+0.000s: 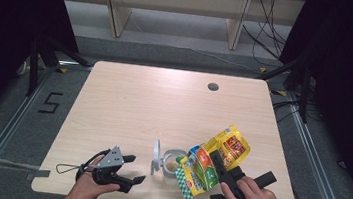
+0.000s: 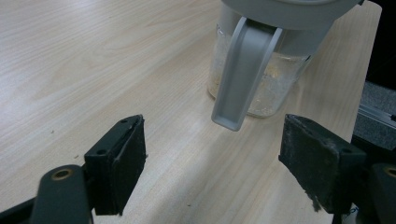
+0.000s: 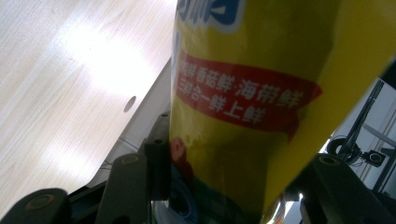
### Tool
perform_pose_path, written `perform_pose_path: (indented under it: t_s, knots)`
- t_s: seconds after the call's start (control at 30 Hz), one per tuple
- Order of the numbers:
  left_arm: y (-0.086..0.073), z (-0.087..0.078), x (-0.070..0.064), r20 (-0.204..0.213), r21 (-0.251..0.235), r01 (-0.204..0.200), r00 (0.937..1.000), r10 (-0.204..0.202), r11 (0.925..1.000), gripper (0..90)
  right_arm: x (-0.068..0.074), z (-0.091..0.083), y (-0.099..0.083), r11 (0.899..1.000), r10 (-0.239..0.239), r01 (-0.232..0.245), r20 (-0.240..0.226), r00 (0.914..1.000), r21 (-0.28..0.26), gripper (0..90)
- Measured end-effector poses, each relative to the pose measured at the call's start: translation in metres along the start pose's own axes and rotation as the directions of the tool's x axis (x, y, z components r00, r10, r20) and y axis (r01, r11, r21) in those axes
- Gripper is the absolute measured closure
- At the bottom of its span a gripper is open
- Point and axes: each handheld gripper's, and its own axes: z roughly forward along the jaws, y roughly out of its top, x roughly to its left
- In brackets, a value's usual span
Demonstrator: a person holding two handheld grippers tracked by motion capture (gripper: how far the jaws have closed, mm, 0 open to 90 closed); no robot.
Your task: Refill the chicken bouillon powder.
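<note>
Left gripper [image 1: 134, 169]: you hold it low at the near left of the table [image 1: 128, 104], its jaws spread wide with nothing between them; its grey three-cornered plate faces up.

Left gripper view: the 2 black pads [image 2: 126, 161] stand well apart, aimed at the jar's grey handle, which hangs just beyond them without touching.

Jar [image 1: 173, 163]: a clear container stands upright near the table's front edge, between your 2 hands; its lid [image 1: 156, 156] is swung open and stands on edge at the jar's left side. A little pale material lies at the bottom (what it is cannot be told).

Right gripper [image 1: 218, 160]: your jaws are clamped on the yellow pouch [image 1: 210, 161], pinching it around its middle.

Pouch: it is tilted over, its lower green-checked end dropped beside the jar's rim and its yellow end raised toward the right. In the right gripper view the pouch [image 3: 252, 93] shows a red band of print.

Table hole [image 1: 212, 86]: a small round grommet sits at the far right.
</note>
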Motion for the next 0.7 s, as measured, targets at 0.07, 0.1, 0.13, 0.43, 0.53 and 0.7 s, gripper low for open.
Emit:
perform_pose_path:
  t_s: [0.07,0.1,0.13,0.43,0.53,0.7]
  knots:
    - [0.0,0.0001,0.0,0.0,-0.001,0.001,1.0,-0.001,1.0,22.0,-0.0002,0.0001,0.0,1.0,-0.003,0.003,0.0,1.0,-0.001,52.8]
    - [-0.0002,0.0004,0.0004,0.006,-0.005,-0.001,1.0,0.001,1.0,22.0,-0.0003,0.0,0.0,1.0,-0.005,0.005,0.0,1.0,-0.001,52.8]
    - [-0.0002,0.0003,0.0002,0.005,-0.002,0.001,1.0,-0.001,1.0,22.0,-0.0007,0.0,0.0001,1.0,-0.005,0.005,0.0,1.0,-0.001,52.7]
    - [0.0,-0.0002,0.0001,0.001,-0.001,0.001,1.0,-0.001,1.0,22.0,-0.002,0.0006,0.0004,1.0,-0.002,0.002,0.0,1.0,-0.001,52.9]
    - [0.0,-0.0001,0.0,0.001,-0.001,0.002,1.0,-0.002,1.0,22.0,-0.0016,0.0007,0.0006,1.0,0.008,-0.008,0.002,1.0,0.004,52.9]
    - [0.0,-0.0001,0.0,0.001,0.0,0.001,1.0,-0.001,1.0,22.0,-0.0024,0.001,-0.0003,1.0,-0.009,0.009,0.004,0.9999,-0.003,52.9]
